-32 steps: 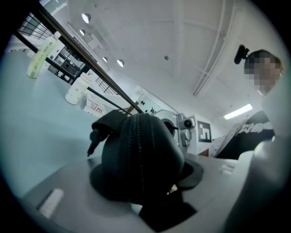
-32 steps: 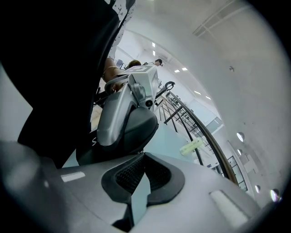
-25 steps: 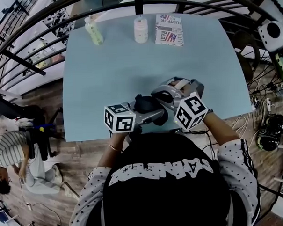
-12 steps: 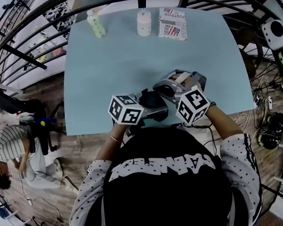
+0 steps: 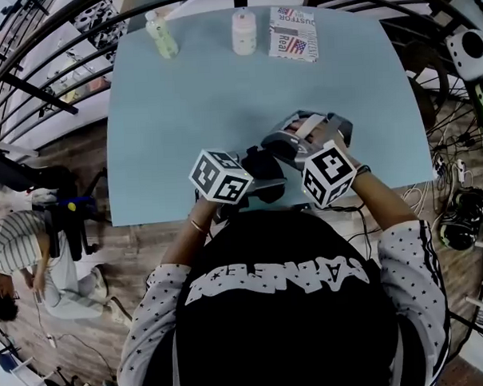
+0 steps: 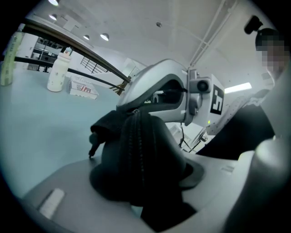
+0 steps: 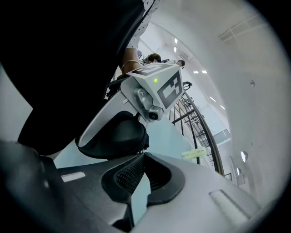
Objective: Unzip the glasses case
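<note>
The bench (image 5: 182,111) is the big pale blue field in the head view, and all the work sits over its near edge, close to my body. My left claw (image 6: 150,191) comes in from the left and is clamped on the case (image 6: 136,154), one jaw on each broad side. My right claw (image 7: 138,159) comes in from the right with its jaws clenched tip to tip. The tips are pressed against the far end of the case, at the top of the seam. Whether a pull is pinched between them I cannot tell, as nothing shows between the pads in the right gripper view.

The case is black and rounded, held between the two claws. I cannot tell whether it rests on the bench or hangs just above it. Its long axis runs roughly along the left claw, away from that camera and toward the right claw's tips. The zip (image 6: 132,136) follows that axis as a ribbed line down the middle of the upturned edge, and it looks closed all along.

A small black tab (image 6: 96,139) hangs off the left side of the case, apart from both claws. I judge that the right claw, being nearer the seam's end, must draw along that line while the left only holds
</note>
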Action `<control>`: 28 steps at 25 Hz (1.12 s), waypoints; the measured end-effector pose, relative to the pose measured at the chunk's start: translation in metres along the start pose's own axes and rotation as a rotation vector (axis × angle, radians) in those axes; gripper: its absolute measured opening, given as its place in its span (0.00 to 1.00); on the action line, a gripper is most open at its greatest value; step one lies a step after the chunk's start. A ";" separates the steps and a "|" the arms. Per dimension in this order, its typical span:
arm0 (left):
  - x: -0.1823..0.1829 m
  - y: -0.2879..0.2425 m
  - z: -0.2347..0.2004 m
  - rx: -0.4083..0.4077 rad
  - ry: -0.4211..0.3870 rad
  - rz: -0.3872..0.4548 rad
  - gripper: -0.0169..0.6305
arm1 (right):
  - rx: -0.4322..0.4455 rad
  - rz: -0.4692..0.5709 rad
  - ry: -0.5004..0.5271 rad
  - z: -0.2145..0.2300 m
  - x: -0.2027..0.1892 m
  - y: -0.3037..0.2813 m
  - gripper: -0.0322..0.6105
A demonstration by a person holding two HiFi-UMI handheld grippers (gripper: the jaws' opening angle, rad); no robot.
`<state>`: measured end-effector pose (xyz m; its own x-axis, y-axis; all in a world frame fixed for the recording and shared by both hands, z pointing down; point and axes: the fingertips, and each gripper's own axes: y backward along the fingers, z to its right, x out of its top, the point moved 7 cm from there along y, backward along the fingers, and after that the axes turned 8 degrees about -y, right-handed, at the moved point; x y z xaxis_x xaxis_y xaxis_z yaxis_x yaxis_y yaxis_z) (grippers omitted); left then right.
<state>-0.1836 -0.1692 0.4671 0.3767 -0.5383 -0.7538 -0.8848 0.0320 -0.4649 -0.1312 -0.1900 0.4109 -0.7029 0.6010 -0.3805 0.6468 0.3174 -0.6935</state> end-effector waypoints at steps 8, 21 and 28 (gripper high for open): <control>-0.004 -0.008 -0.001 0.005 -0.004 -0.053 0.03 | 0.027 -0.021 0.068 -0.004 -0.001 -0.004 0.06; -0.012 -0.011 -0.001 0.027 -0.018 -0.087 0.03 | 0.031 -0.042 0.204 -0.009 0.005 -0.009 0.06; -0.010 -0.003 -0.002 0.132 -0.036 0.003 0.03 | -0.099 0.054 -0.001 -0.002 0.001 -0.010 0.09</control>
<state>-0.1855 -0.1655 0.4774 0.3854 -0.5077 -0.7706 -0.8430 0.1460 -0.5178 -0.1378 -0.1912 0.4187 -0.6667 0.6182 -0.4163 0.7097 0.3560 -0.6080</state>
